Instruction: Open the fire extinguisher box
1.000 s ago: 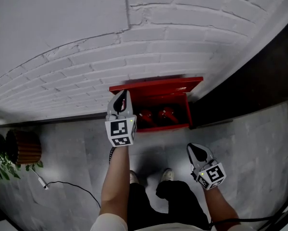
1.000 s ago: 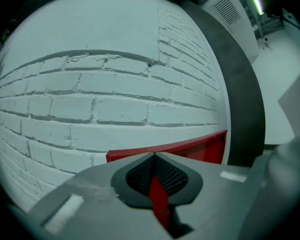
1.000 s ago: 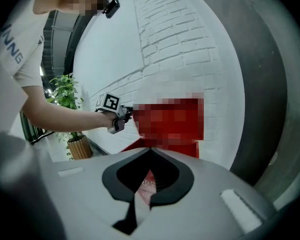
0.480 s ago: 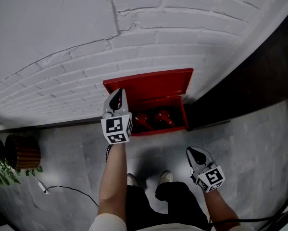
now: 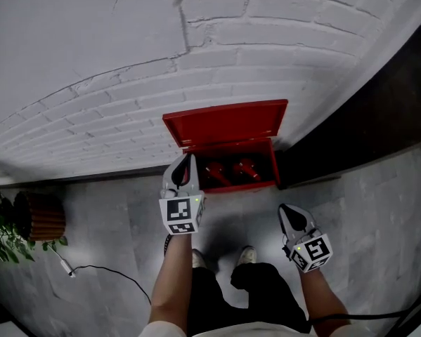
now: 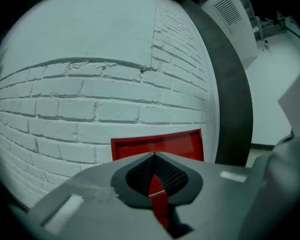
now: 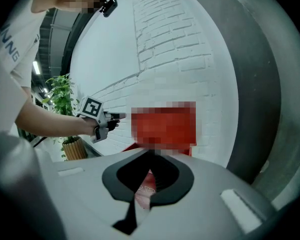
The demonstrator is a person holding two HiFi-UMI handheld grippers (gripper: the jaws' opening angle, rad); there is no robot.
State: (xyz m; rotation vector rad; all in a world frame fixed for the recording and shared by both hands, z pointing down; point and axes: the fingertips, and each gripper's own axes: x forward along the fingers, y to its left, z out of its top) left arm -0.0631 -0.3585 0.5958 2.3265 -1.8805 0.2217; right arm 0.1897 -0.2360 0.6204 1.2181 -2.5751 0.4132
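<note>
The red fire extinguisher box (image 5: 272, 166) stands on the floor against the white brick wall. Its lid (image 5: 224, 121) is raised and leans back on the bricks. Two red extinguishers (image 5: 214, 171) lie inside. My left gripper (image 5: 184, 163) hovers just in front of the box's left front corner, jaws shut and holding nothing. In the left gripper view the lid (image 6: 157, 144) shows beyond the closed left gripper (image 6: 154, 156). My right gripper (image 5: 289, 213) hangs lower right, away from the box, also shut and empty. A mosaic patch covers the lid in the right gripper view, behind the right gripper (image 7: 152, 154).
A potted plant in a woven pot (image 5: 38, 216) stands at the left by the wall. A thin cable (image 5: 105, 272) runs across the grey floor. A dark wall panel (image 5: 365, 118) begins just right of the box. The person's feet (image 5: 245, 255) are below the box.
My left gripper has drawn back from the box's left rim toward the person. The lid stays up against the wall. The right gripper has hardly moved.
</note>
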